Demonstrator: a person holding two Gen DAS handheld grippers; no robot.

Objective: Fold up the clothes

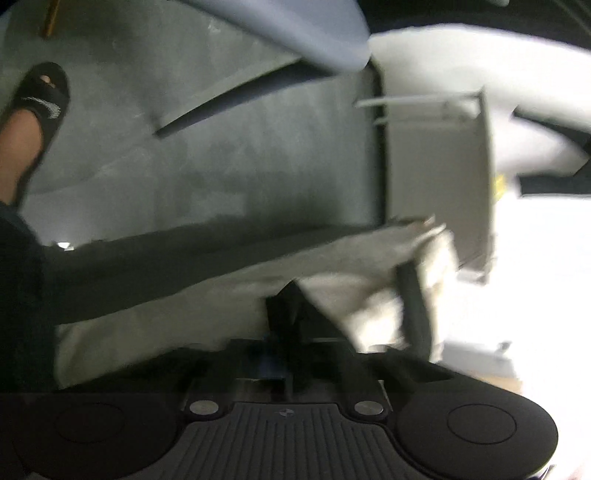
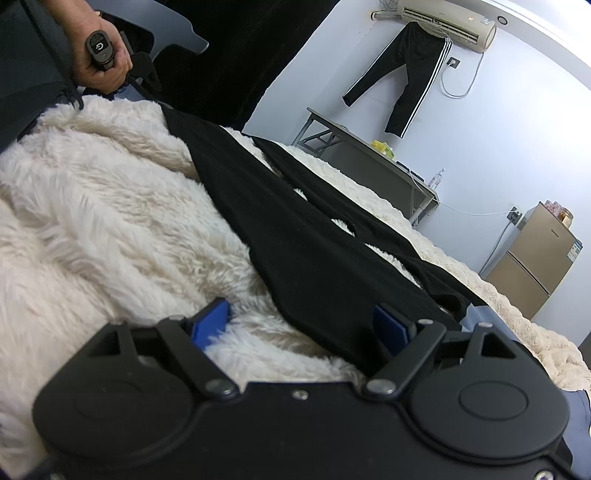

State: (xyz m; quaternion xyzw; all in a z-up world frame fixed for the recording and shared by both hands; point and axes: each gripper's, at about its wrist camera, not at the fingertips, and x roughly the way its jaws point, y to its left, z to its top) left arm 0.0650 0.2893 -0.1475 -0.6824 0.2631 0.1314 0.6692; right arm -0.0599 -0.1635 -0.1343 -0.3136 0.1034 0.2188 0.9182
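Note:
A black garment [image 2: 295, 251] lies stretched along a fluffy cream blanket [image 2: 92, 203]. My right gripper [image 2: 301, 325] rests at its near end, open, its blue pads [image 2: 212, 321] wide apart; the garment's edge lies between them untouched. At the far end a hand holds my left gripper [image 2: 140, 74] where the black cloth rises toward it. The left wrist view is blurred: the left gripper [image 1: 288, 314] is shut over the blanket [image 1: 351, 266], with a black strip of cloth [image 1: 413, 306] beside it. Whether fabric is pinched does not show.
Grey floor [image 1: 221, 166] lies beyond the blanket's edge, with a foot in a black sandal [image 1: 40, 99]. A folding table [image 2: 369, 147] and a small fridge [image 2: 535, 258] stand by the wall. Black track pants [image 2: 410, 66] hang from the air conditioner [image 2: 447, 26].

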